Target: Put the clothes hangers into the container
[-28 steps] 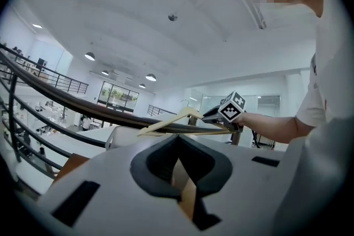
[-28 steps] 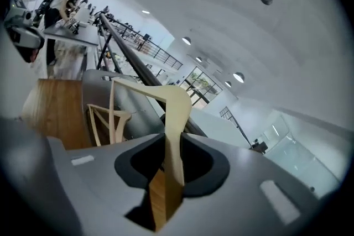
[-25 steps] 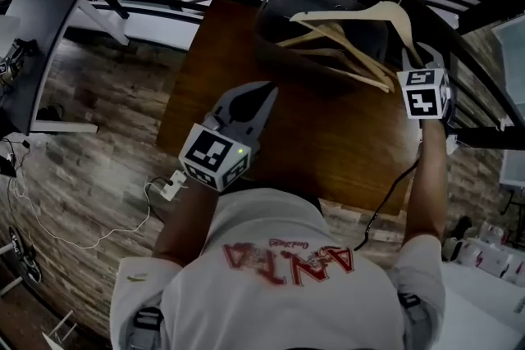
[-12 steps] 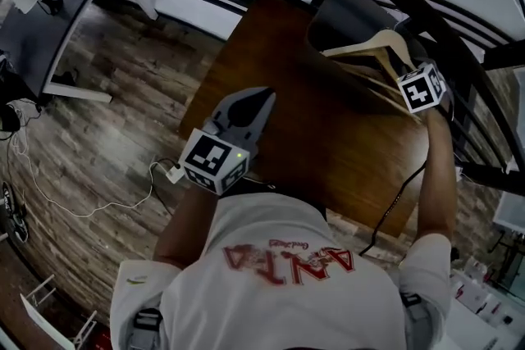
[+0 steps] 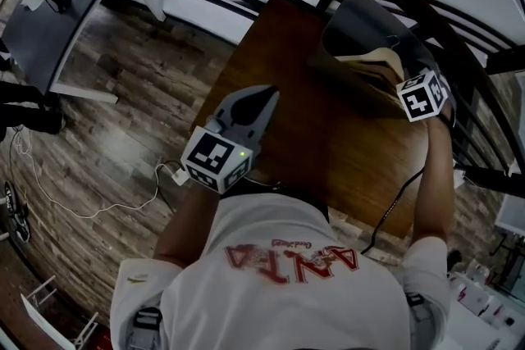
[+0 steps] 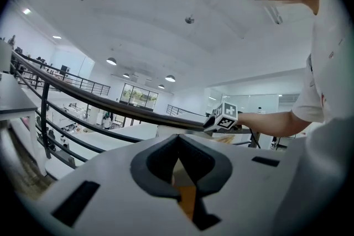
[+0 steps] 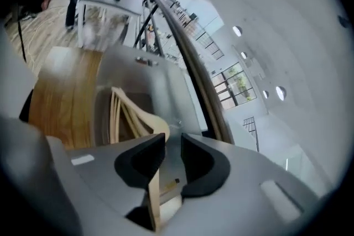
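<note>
1. Wooden clothes hangers (image 5: 371, 61): bundled inside the dark container (image 5: 361, 16), at the far right corner of the desk (image 5: 328, 152). One further hanger (image 7: 154, 185) reaching up between the jaws of the right tool (image 7: 173, 143).
2. Right tool: jaws apart and just been opening. Wood lying along one jaw, with a clear gap to the other, so apparently no pinch on it.
3. Deciding relation: hanger just below and ahead of the right tool, long axis running away from the tool and down into the container, beside the rest. Probably calls only for letting go and drawing clear.
4. Left tool (image 5: 264, 98): tips together with nothing between them, hovering over the near left part of the desk, well apart from the container. Right hand much the nearer.
5. Right gripper view: alone shows the wood between the jaws and the fan of hangers inside the container.
6. Head view: hides those jaws behind the tool's own body, but gives the layout across the desk.
7. Left gripper view: only a railing (image 6: 83, 98) and the right tool far off.
</note>
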Demonstrator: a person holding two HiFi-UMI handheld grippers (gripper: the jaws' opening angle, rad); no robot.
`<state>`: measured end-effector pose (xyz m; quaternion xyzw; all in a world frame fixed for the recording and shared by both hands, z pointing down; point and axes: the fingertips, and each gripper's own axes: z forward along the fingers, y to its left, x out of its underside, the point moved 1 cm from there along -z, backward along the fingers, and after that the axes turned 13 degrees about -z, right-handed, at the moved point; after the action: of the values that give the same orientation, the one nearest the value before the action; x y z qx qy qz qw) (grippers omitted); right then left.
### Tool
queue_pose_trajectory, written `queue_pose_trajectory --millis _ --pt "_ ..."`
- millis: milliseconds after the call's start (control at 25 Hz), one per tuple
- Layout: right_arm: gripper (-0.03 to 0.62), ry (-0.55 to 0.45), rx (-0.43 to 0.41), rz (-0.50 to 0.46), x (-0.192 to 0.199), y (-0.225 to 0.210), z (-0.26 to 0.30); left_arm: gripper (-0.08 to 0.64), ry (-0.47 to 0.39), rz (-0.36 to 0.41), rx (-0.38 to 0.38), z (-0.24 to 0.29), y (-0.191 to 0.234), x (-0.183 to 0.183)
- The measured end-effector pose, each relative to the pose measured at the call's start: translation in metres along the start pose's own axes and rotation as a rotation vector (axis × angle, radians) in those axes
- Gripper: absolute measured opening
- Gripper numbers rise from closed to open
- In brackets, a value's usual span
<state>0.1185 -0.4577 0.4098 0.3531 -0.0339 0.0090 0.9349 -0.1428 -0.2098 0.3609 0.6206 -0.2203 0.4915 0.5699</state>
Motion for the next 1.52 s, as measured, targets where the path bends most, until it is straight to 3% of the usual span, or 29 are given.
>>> queue_pose_trajectory --millis 120,280,560,800,1040,1520 --pt "0.017 -0.182 0.088 0.196 -0.028 -0.006 -0.046 0.009 -0.009 0.017 0.016 -0.002 0.001 -0.008" --pt "0.003 -0.38 0.148 0.414 -0.054 0.007 -0.095 0.009 -0.018 0.038 0.042 -0.004 0.002 -0.018" --pt "0.003 -0.6 0.163 0.682 -0.091 0.05 -0.147 0.009 -0.013 0.093 0.099 -0.016 0.003 -0.038" --pt "0.002 -0.734 0.165 0.88 -0.087 0.073 -0.186 0.009 -0.021 0.137 0.154 -0.022 -0.018 -0.053" --pt "0.002 -0.778 0.207 0.963 -0.073 0.097 -0.224 0.009 -0.033 0.178 0.188 -0.038 -0.046 -0.059" --pt "0.002 -0.807 0.245 0.949 -0.093 0.14 -0.262 0.009 -0.059 0.21 0.253 -0.081 -0.051 -0.056"
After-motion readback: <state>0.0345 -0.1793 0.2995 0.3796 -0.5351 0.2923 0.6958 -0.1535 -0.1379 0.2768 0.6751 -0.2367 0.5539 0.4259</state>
